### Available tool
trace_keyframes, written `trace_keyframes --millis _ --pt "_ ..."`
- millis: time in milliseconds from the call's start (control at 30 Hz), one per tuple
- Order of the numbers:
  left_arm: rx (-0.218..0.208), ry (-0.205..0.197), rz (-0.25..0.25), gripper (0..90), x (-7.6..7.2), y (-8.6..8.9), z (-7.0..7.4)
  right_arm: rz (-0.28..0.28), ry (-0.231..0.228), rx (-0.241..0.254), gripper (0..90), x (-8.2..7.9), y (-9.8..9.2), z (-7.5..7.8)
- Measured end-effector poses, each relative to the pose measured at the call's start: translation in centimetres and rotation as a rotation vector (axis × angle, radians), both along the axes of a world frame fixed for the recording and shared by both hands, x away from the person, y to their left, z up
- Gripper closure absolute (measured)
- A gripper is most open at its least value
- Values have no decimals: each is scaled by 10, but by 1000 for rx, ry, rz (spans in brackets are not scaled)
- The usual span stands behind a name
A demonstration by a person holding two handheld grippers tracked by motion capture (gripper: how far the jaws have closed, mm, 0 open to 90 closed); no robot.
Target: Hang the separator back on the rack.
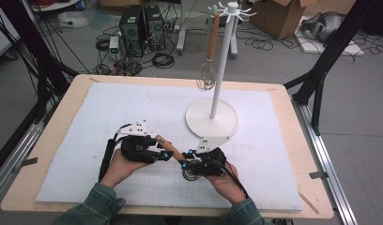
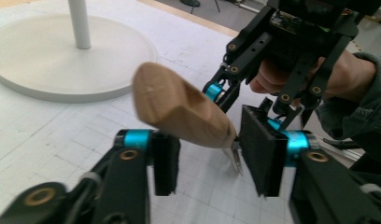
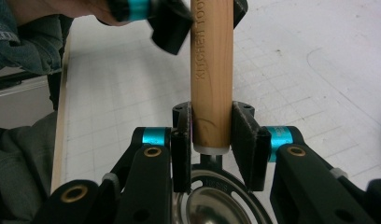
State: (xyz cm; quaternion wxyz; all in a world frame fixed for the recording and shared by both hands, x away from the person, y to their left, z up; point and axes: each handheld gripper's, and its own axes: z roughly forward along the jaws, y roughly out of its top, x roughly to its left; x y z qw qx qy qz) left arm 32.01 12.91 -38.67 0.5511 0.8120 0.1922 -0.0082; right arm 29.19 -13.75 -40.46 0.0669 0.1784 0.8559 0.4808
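A wooden-handled tool (image 1: 170, 149) with a round metal head (image 1: 189, 175) is held low over the white mat between both grippers. My right gripper (image 3: 210, 126) is shut on the handle (image 3: 211, 70) just above the metal head (image 3: 212, 200). My left gripper (image 2: 209, 140) has its pads against both sides of the handle (image 2: 179, 107) near its free rounded end. In the high view the left gripper (image 1: 164, 154) and right gripper (image 1: 186, 164) sit almost tip to tip. The left gripper (image 3: 202, 14) appears at the top of the right gripper view.
A white hook stand (image 1: 199, 122) rises behind the grippers, with a wooden-handled whisk (image 1: 206, 77) hanging from its top. Its round base (image 2: 62, 60) lies close ahead of the left gripper. The white gridded mat (image 1: 110, 108) covers the wooden table (image 1: 63, 117).
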Motion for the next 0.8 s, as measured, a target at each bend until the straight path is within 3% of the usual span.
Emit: trace_keyframes --millis 233,567,800 --pt "-35 3 -33 669 -2 0 2 19 -1 -3 685 -1 -1 2" --pt "-27 -18 -79 690 -5 -9 12 66 16 -13 691 3 1 5" --pt "-52 -31 -57 626 -7 -12 18 27 -14 -14 705 -2 3 9"
